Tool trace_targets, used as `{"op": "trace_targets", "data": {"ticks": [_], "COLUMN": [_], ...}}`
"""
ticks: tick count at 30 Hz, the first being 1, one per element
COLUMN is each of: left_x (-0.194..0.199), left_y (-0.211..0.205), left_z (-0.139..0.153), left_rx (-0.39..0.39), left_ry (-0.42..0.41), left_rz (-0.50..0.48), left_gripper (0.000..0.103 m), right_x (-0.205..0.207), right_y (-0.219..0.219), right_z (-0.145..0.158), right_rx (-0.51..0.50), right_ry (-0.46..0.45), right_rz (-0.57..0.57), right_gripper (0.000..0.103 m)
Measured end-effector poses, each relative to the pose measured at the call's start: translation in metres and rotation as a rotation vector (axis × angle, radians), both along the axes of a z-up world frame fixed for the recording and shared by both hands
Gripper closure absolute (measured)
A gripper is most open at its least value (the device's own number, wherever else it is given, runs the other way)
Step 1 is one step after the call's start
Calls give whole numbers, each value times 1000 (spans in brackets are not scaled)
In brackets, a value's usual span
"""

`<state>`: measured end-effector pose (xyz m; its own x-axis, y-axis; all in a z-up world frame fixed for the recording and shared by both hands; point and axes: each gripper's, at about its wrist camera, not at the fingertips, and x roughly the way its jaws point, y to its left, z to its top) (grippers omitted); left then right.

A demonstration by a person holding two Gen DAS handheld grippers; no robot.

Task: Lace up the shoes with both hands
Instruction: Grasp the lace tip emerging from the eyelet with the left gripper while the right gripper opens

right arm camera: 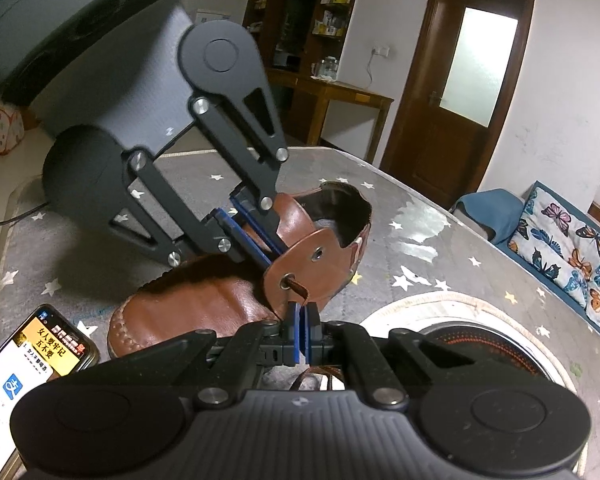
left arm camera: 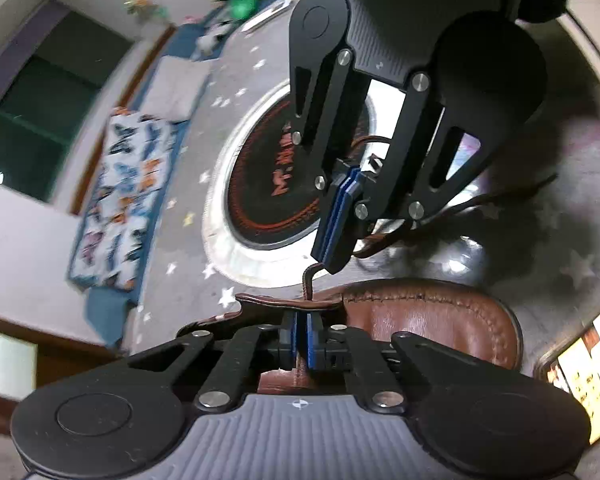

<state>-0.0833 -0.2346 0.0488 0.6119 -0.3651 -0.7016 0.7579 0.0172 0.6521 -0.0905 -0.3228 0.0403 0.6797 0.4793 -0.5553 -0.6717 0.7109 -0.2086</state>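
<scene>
We are threading—right hand-held gripper (right arm camera: 301,334) pinching the lace (right arm camera: 298,289) through the shoe (right arm camera: 204,300) eyelet (right arm camera: 287,276), left hand-held gripper (left arm camera: 301,338) clamping the flap (left arm camera: 284,303)—next, pull through.

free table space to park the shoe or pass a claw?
Bare starred tablecloth between the shoe and the round inset burner; another patch behind the shoe toward the far table edge. Crowded: near-left corner, where the phone lies beside the toe, and around both claws at the eyelet flap.
</scene>
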Motion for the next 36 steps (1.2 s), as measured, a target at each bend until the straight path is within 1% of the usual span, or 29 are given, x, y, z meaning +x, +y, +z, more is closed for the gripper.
{"op": "trace_targets", "data": {"ticks": [5,8,10,11,12,13,14,15,17,21,23,26,31,34,36], "left_x": [-25,-38,-43,-45,-46,-47,-48,-48,-51,-58,-57,-54,-57,-58,-58], "left_y": [-5,-6,-5,-4,-3,-1,0,3,7,9,10,9,16,19,19], "left_z": [-17,-25,-25,-25,-24,-22,-19,-17,-15,-21,-19,-13,-11,-8,-9], "left_rx": [-37,-55,-84,-100,-116,-134,-152,-173,-174,-132,-127,-142,-135,-131,-122], "left_ry": [-149,-221,-261,-292,-323,-331,-339,-325,-305,-317,-322,-286,-253,-218,-213], "left_rz": [95,153,195,225,253,279,304,328,335,294,287,277,248,233,212], "left_gripper": [98,98,100,102,103,103,103,103,103,102,99,98,97,94,91], "right_x": [0,-2,-4,-4,-4,-5,-6,-6,-8,-11,-12,-11,-6,-5,-4], "right_y": [1,0,-2,-3,-3,-3,-3,-2,0,8,13,20,28,29,28], "right_z": [0,1,3,3,4,5,5,5,5,4,3,1,-6,-9,-10], "right_rx": [12,20,28,32,38,44,52,57,62,62,64,78,78,86,98], "right_ry": [5,5,2,1,1,1,2,2,0,6,4,11,3,5,7], "right_rz": [-14,-29,-42,-49,-55,-61,-66,-69,-67,-44,-38,-37,-71,-92,-97], "right_gripper": [100,98,98,97,97,97,94,92,92,92,92,92,92,92,92]}}
